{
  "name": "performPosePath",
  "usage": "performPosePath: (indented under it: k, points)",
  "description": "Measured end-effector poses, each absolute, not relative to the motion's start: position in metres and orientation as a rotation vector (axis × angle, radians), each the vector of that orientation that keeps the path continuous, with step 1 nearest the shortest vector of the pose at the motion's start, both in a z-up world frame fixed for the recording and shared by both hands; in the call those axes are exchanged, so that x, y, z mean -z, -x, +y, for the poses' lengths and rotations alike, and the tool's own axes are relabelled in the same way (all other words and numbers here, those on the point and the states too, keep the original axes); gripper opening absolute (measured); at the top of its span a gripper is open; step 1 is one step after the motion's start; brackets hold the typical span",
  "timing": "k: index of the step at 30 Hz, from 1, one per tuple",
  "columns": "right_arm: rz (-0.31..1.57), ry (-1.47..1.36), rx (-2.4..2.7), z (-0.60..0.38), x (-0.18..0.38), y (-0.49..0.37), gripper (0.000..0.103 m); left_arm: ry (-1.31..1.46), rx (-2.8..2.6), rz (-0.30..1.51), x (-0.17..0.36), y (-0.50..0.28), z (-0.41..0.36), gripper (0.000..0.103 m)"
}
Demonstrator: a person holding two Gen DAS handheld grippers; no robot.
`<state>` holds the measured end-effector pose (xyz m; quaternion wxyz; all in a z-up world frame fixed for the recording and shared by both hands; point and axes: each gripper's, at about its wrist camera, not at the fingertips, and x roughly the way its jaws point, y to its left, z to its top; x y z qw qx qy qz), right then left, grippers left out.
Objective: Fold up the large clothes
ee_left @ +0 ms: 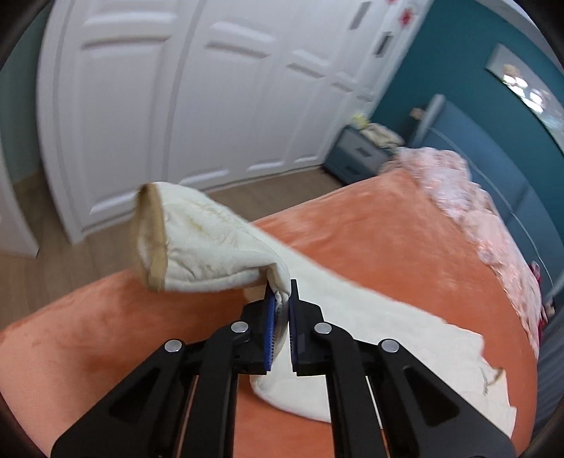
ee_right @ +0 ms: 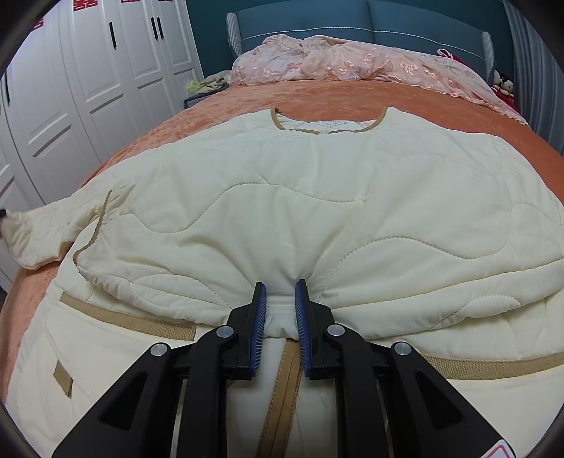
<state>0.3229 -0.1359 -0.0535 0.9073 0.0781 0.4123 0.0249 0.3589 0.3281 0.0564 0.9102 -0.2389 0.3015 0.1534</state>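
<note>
A cream quilted jacket (ee_right: pixel 282 197) with tan trim lies spread on the orange bed (ee_right: pixel 317 95), collar toward the headboard. My right gripper (ee_right: pixel 281 292) is shut on a pinched fold of the jacket's middle, near its tan front placket. My left gripper (ee_left: pixel 281 292) is shut on the jacket's sleeve (ee_left: pixel 211 246) and holds it lifted above the bed, the tan cuff (ee_left: pixel 151 239) hanging free to the left. The same sleeve shows at the left edge of the right wrist view (ee_right: pixel 38 232).
A pink lace cover (ee_right: pixel 352 63) is bunched at the head of the bed by the blue headboard (ee_right: pixel 352 17). White wardrobe doors (ee_left: pixel 176 88) stand left of the bed across a strip of wood floor (ee_left: pixel 53 274). A grey nightstand (ee_left: pixel 359 155) sits beside the bed.
</note>
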Motion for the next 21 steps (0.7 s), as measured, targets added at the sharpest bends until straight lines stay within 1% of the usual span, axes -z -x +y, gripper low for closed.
performPosePath:
  k: [5, 8, 10, 12, 16, 18, 20, 21]
  points:
    - [0.844, -0.162, -0.041, -0.135, 0.045, -0.320, 0.014, 0.376, -0.027, 0.547, -0.136, -0.369, 0.198, 0.005]
    - [0.787, -0.231, -0.044, -0.146, 0.019, -0.297, 0.015, 0.350, 0.189, 0.568, -0.161, -0.370, 0.098, 0.005]
    - [0.757, -0.290, -0.033, -0.164, 0.004, -0.275, 0.016, 0.309, 0.311, 0.590, -0.165, -0.364, 0.029, 0.005]
    - [0.745, -0.319, -0.004, -0.186, -0.006, -0.255, 0.020, 0.266, 0.408, 0.627, -0.158, -0.356, -0.034, 0.005]
    - [0.776, -0.360, 0.077, -0.237, -0.008, -0.222, 0.020, 0.232, 0.517, 0.770, -0.115, -0.342, -0.128, 0.005]
    - [0.803, -0.385, 0.104, -0.257, -0.003, -0.211, 0.021, 0.210, 0.515, 0.858, -0.084, -0.339, -0.160, 0.006]
    - [0.821, -0.413, 0.120, -0.273, 0.001, -0.203, 0.022, 0.240, 0.512, 0.939, -0.054, -0.336, -0.171, 0.012]
    - [0.826, -0.426, 0.122, -0.279, 0.002, -0.200, 0.023, 0.267, 0.505, 0.964, -0.044, -0.331, -0.171, 0.013]
